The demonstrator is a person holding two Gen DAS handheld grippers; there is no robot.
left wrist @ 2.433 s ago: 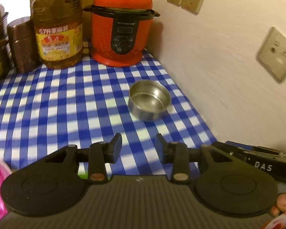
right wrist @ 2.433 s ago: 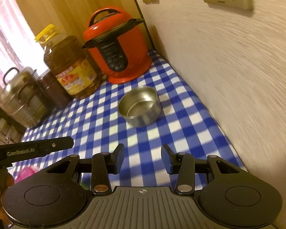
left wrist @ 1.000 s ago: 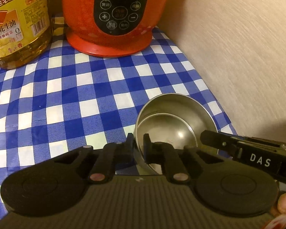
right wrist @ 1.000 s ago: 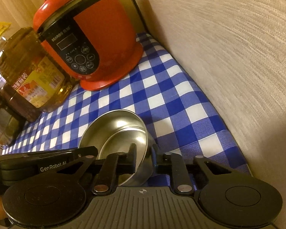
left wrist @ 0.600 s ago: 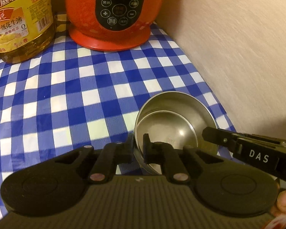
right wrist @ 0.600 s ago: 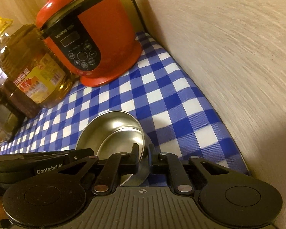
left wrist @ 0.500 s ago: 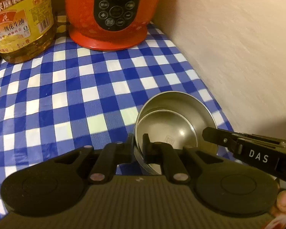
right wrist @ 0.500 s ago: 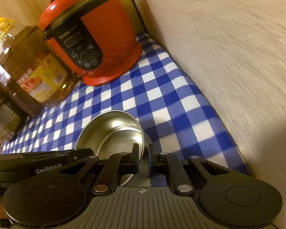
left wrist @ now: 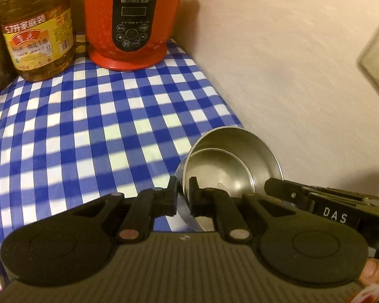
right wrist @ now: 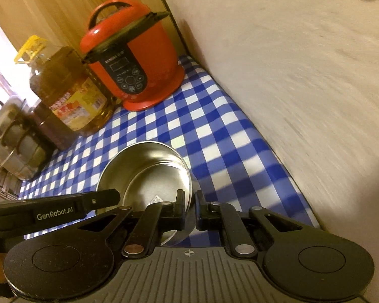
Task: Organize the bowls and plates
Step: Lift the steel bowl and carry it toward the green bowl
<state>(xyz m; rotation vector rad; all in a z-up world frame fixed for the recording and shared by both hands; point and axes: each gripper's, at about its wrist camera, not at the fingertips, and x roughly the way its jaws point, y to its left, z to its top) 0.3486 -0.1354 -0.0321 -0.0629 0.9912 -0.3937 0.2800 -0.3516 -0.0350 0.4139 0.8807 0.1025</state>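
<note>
Left gripper (left wrist: 183, 195): jaws narrow, clamped on the near rim of the bowl (left wrist: 230, 166), one finger outside the wall, one inside.

Right gripper (right wrist: 190, 206): jaws likewise narrow, pinching the rim of the same bowl (right wrist: 144, 174) on its opposite side; one finger inside, one outside. In the left view the right gripper shows as a black bar marked "DAS" at the bowl's right edge; in the right view the left gripper shows as a black bar marked "GenRobot.AI" at the bowl's left edge.

Bowl: stainless steel, round, empty, so no long axis to give. Held between both grippers, near the wall-side edge of the tabletop (left wrist: 88, 131). Mouth tilted towards the cameras, base pointing away and down. Whether the base touches the cloth cannot be told.

Tabletop: blue-and-white check cloth.

Cooker (left wrist: 132, 22): red, black control panel, upright at the far end by the wall (left wrist: 278, 63), well apart from the bowl.

Oil bottle (left wrist: 36, 32): yellow label, upright just left of the cooker.

Dark jar (right wrist: 50, 126): beside the bottle, further left.

Metal pot (right wrist: 10, 146): lidded, far left in the right view.
</note>
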